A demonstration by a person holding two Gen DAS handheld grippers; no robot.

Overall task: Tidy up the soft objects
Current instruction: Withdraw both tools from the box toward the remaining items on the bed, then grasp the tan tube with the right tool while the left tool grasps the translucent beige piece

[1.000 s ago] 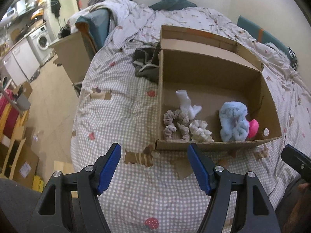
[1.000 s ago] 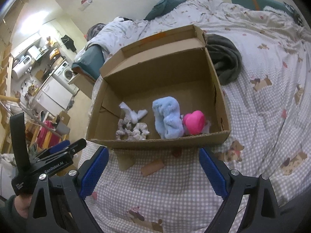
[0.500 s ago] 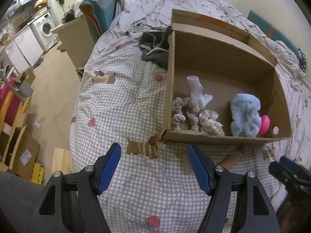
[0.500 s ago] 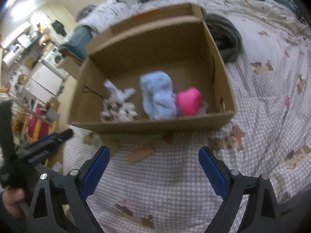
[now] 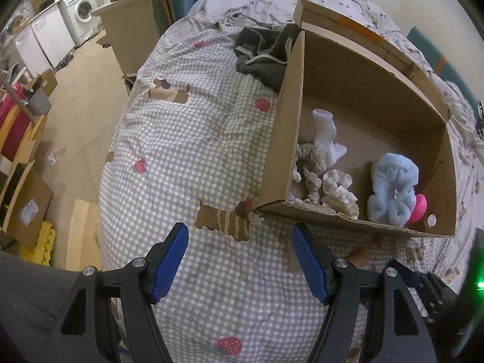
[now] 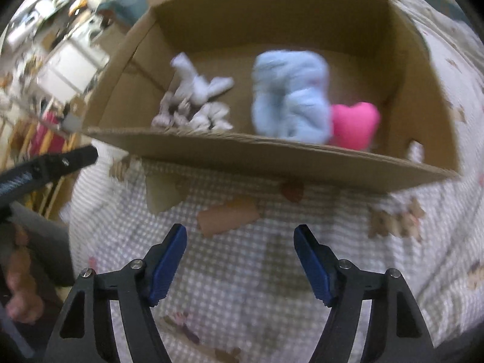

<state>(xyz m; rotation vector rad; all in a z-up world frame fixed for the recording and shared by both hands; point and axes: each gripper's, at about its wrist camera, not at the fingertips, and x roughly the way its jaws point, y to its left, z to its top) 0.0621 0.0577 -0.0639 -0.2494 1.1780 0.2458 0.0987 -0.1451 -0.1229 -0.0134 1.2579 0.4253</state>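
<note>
2 grippers, left [image 5: 240,252] and right [image 6: 240,252], jaws wide, face fluffy pale-blue cloth [image 6: 290,93] in cardboard box [image 6: 272,157].

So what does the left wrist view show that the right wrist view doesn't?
Only the left wrist view: dark clothes bunched against the box's far left wall, and a washing machine across the room.

Only the right wrist view, which is blurred: the pink heart nearly whole, and the left hand-held gripper from outside, at the left edge; its jaws cannot be judged there.

Both: the box on the bed, white sock, scrunchies, blue plush, and each view's own open, empty jaws.
</note>
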